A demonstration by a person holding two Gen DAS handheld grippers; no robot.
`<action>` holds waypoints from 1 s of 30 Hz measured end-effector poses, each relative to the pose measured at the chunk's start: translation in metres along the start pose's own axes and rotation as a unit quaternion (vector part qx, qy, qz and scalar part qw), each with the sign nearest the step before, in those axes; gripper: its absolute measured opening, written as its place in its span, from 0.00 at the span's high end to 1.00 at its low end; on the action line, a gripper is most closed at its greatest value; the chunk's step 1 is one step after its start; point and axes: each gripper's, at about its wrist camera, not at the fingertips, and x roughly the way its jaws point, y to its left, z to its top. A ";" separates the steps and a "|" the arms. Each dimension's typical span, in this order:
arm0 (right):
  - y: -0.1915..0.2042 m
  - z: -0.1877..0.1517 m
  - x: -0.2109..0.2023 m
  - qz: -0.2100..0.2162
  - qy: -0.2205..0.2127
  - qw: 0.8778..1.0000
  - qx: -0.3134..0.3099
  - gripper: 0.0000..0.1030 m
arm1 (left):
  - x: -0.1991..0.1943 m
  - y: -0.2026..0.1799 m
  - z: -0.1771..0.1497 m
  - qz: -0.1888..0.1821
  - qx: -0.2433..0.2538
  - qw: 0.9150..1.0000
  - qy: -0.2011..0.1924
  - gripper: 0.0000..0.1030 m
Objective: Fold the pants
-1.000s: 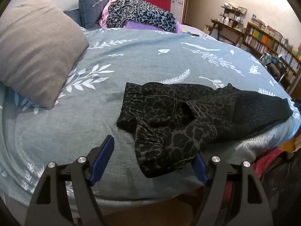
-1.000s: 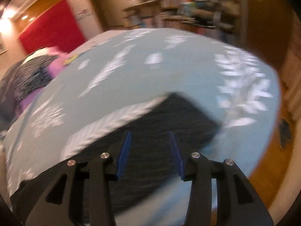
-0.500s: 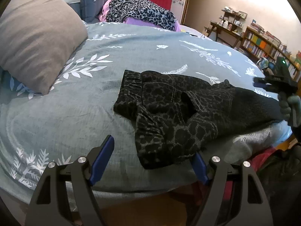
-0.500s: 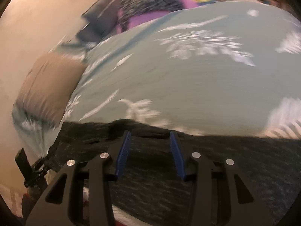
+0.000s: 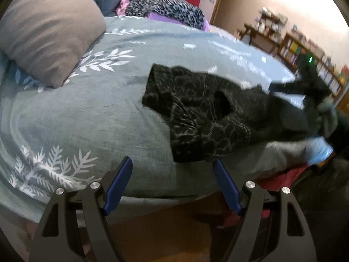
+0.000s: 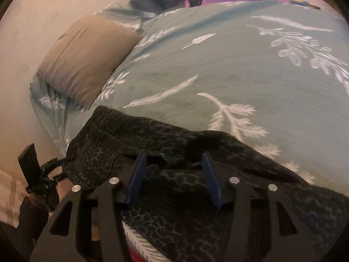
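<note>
Dark leopard-print pants (image 5: pixel 209 113) lie crumpled along the near edge of the bed, waistband end to the left. My left gripper (image 5: pixel 172 168) is open and empty, just short of the waistband end that hangs over the bed edge. My right gripper (image 6: pixel 173 163) is open, low over the middle of the pants (image 6: pixel 174 152), holding nothing. The right gripper also shows in the left wrist view (image 5: pixel 305 87), over the leg end. The left gripper shows at the left in the right wrist view (image 6: pixel 41 174).
The bed has a grey-green leaf-print cover (image 5: pixel 76 120). A tan pillow (image 5: pixel 48 28) lies at the head end. A pile of purple and leopard fabric (image 5: pixel 165 6) sits at the far side. Bookshelves (image 5: pixel 305 50) stand beyond the bed.
My right gripper has swung left from the leg end toward the middle of the pants. My left gripper has drawn back and down a little. The pants have not been taken hold of.
</note>
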 end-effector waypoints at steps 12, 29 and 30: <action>0.016 0.007 0.043 0.002 0.038 0.997 -0.072 0.47 | 0.009 0.044 0.041 -0.006 -0.140 0.989 -0.041 0.09; 0.014 0.021 0.045 0.022 0.026 0.996 -0.078 0.77 | 0.071 -0.001 0.075 -0.057 -0.102 0.986 0.119 0.74; 0.012 0.023 0.040 0.027 0.017 0.997 -0.074 0.79 | 0.066 -0.002 0.077 -0.057 -0.098 0.987 0.116 0.79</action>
